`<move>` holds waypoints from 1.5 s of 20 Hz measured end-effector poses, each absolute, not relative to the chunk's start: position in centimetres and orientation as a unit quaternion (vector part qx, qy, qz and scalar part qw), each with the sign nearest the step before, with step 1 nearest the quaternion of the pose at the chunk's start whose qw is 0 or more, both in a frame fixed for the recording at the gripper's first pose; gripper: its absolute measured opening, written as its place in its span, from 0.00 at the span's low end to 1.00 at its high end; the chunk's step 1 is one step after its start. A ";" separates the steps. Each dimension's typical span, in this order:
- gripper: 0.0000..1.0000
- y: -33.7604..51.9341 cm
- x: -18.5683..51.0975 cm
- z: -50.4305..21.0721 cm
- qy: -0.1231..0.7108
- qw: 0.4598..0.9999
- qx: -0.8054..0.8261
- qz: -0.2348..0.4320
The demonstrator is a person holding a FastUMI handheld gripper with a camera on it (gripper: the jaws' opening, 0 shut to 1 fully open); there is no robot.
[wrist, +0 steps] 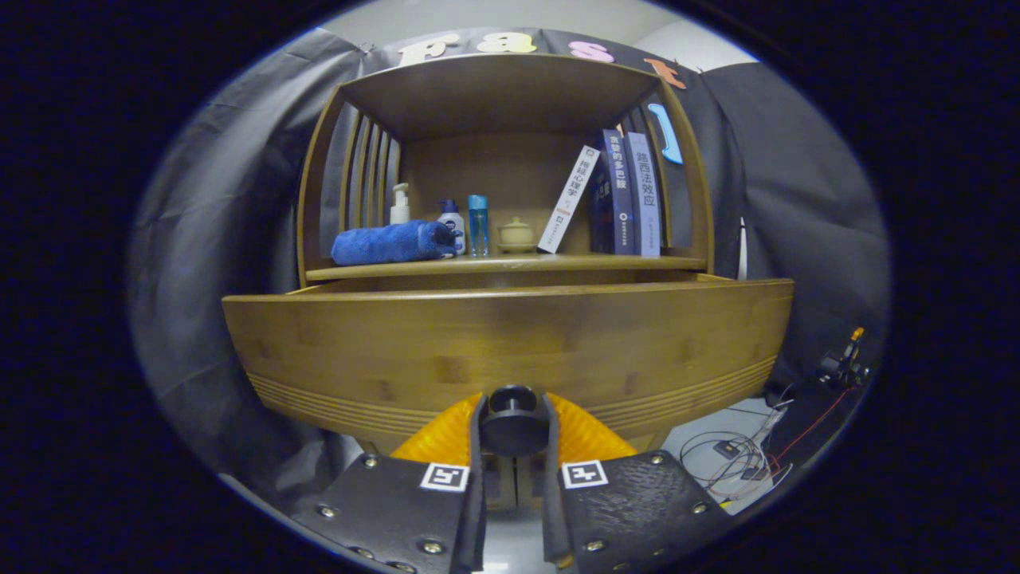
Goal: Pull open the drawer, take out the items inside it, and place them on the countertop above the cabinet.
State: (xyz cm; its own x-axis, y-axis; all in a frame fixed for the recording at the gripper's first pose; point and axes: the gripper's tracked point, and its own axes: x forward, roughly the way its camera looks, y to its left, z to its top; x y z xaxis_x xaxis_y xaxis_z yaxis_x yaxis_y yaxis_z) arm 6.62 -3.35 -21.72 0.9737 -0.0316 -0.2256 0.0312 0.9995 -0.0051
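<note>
Reference point: the wooden cabinet (510,239). Its drawer (502,343) stands pulled out from the body, the front panel forward of the shelf edge, and a strip of the drawer's top opening shows behind the panel. The contents cannot be made out from this angle.

On the countertop (510,265) above the drawer, under the cabinet's upper shelf, from the cabinet's slatted side across: a rolled blue towel (394,242) lying flat; a white pump bottle (399,205) upright behind it; a smaller white bottle with a dark cap (451,222) just beside the towel's end; a clear blue bottle (477,226) upright; a small pale lidded pot (517,234). A white book (569,199) leans tilted toward three dark upright books (629,195) at the far side.

Beside the cabinet's base, on the side of the books, loose cables (741,454) lie on the floor, near a small device on a stand (846,363).

The gripper (513,422) is level and squarely facing the drawer front at its lower middle. Its fingers are narrowly parted and closed against both sides of the round dark drawer knob (511,418), which sits between them.
</note>
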 end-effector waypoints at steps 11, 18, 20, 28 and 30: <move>0.28 -2.9 1.6 -22.0 0.132 0.991 -0.013 0.004; 0.54 -2.6 0.6 -20.3 0.134 0.991 -0.014 0.007; 0.67 -3.1 0.5 -18.3 0.123 0.992 -0.035 -0.003; 1.00 -2.7 1.4 -12.3 0.107 0.993 -0.047 -0.024; 1.00 -2.4 2.4 -10.5 0.107 0.993 -0.035 -0.025</move>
State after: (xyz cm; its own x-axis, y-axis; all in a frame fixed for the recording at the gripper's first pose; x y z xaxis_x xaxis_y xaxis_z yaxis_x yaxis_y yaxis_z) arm 2.38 -2.42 -10.54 0.9756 -0.0575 -0.2117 0.0425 0.9963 -0.0747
